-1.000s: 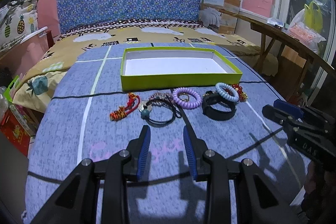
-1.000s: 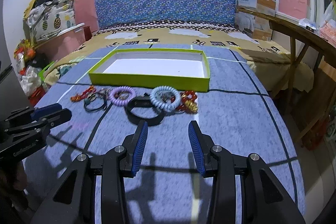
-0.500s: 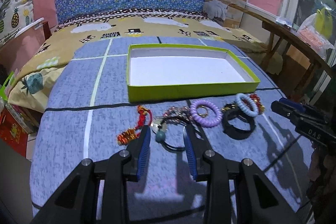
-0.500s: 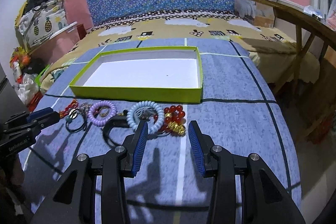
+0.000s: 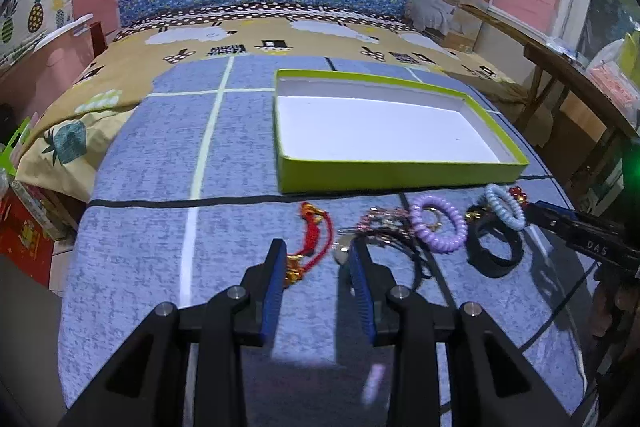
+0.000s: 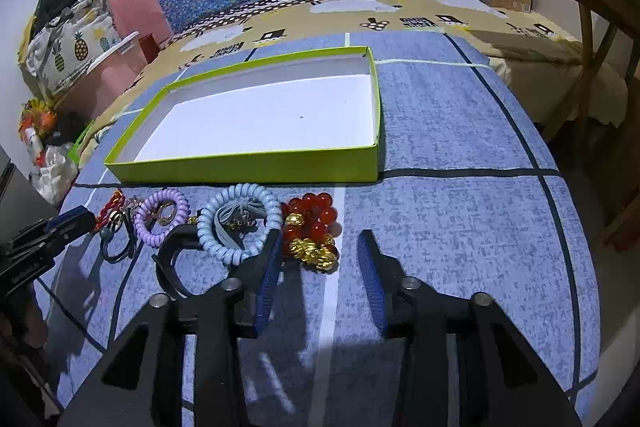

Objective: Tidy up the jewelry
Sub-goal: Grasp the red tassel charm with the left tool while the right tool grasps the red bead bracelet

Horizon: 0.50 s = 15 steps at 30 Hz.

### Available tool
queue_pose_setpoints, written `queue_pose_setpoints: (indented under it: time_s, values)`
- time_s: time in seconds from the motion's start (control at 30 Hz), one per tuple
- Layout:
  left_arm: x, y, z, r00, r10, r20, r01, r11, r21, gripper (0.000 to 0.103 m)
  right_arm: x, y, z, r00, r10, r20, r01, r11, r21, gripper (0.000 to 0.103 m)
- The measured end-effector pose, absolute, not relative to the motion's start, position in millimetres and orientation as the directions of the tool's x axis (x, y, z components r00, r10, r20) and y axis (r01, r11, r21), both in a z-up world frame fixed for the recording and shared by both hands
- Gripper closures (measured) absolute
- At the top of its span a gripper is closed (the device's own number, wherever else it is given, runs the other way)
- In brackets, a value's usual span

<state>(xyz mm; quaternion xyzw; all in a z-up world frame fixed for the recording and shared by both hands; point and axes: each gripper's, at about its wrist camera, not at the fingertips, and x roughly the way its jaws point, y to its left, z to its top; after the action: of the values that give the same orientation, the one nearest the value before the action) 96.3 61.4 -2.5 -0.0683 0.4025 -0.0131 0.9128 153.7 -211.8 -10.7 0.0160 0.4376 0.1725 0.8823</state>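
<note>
Two grippers work the first pick: my left gripper (image 5: 316, 259) is spread around the red cord charm (image 5: 310, 247), my right gripper (image 6: 318, 251) is closing astride the red bead bracelet (image 6: 312, 227) before the empty green tray (image 6: 256, 169), so next I pinch and lift.

Materials and finishes of the jewelry and its surroundings.
Tray (image 6: 256, 169): matt card, lime outside, white inside. Bedspread (image 6: 460, 227): blue woven cloth, slubbed and matt. Coil bracelets, pale blue (image 6: 239, 223) and lilac (image 6: 162, 217): smooth glossy plastic. Bead bracelet (image 6: 314, 227): glassy red beads with shiny gold-coloured metal. Black band (image 5: 496, 251): matt. Red cord (image 5: 316, 231): braided thread. Finger pads (image 6: 267, 277): ribbed blue rubber on matt black plastic.
</note>
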Motion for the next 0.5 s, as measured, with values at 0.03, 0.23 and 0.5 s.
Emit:
queue_pose_setpoints:
  time_s: [0.03,0.23,0.5]
  values:
    - [97.3,63.6,-4.0,0.672,-0.075,-0.737,-0.038,0.990,-0.135,0.069,154.7,-212.3,-10.7,0.555,0.326,-0.765,-0.292,0.938,0.187,0.073]
    - [107.9,68.4,-16.3,0.633,-0.065,-0.771,-0.037,0.993,-0.114,0.069,162.2,-215.2,-10.6,0.552,0.328,-0.767,-0.288,0.938,0.194,0.083]
    - [116.3,57.9,-17.2,0.625,-0.035,-0.780,0.006,0.999,-0.040,0.068,177.3,-215.5,-11.7,0.509,0.352,-0.785,-0.309,0.926,0.215,0.081]
